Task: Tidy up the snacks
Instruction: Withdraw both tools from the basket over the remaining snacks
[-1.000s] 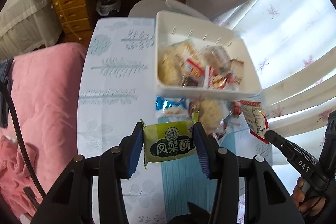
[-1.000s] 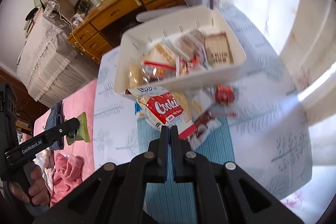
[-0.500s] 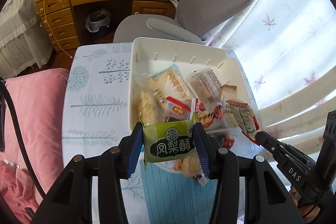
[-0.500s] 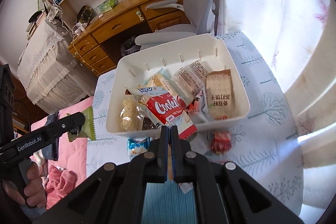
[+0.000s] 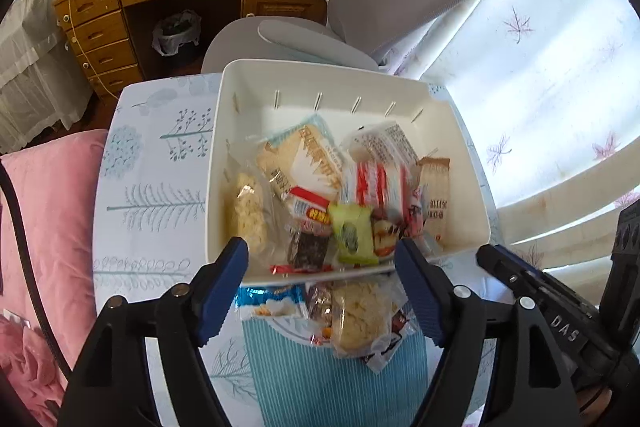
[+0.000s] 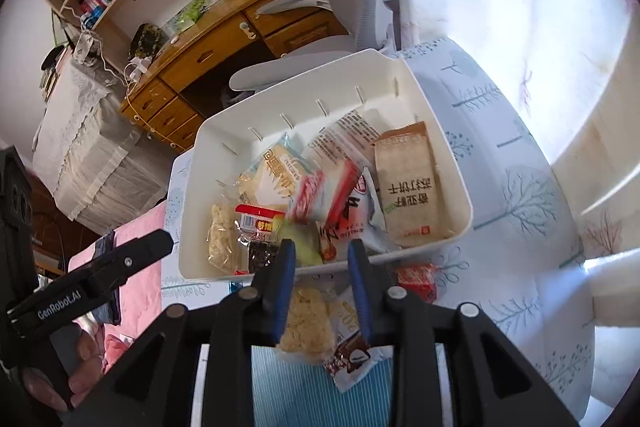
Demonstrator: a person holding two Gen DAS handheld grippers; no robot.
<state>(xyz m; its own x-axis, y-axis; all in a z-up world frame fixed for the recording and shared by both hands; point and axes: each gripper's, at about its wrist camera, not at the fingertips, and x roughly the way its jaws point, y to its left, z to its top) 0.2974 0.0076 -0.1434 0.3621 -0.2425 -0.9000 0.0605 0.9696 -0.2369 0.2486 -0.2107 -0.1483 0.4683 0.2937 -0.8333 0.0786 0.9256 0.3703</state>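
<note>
Left wrist view shows me at the release step: the left tongs (image 5: 322,267) are opening, pads well apart, and the green packet (image 5: 352,233) sits loose among the snacks at the near edge of the white bin (image 5: 344,83), touching neither pad. It looks blurred, so I judge it is dropping or only just settled. From the right wrist view the right tongs (image 6: 320,279) are opening too, a narrow gap so far, and nothing is pressed between the pads. A red-and-white striped packet (image 6: 316,197) lies smeared with motion over the pile in the bin, so I take it for the one just let go.

The bin stands on the surface (image 5: 152,187), which wears a pale cloth printed with trees. It holds a mixed heap: a tan biscuit pack (image 6: 408,187) along its right side, clear bags of pale crackers at the left, and red-labelled packets between.

Several snacks are not yet in. On the near side of the bin, on a blue striped mat (image 5: 320,379), lie a clear bag of crackers (image 5: 360,315), a blue packet (image 5: 268,297) and a small red packet (image 6: 416,277) off to the right.

Next, I judge, both tongs must draw back toward me, come down over that near pile, and each take one packet by its flat faces. The wrappers look slippery and crinkly, so a square grip matters.
</note>
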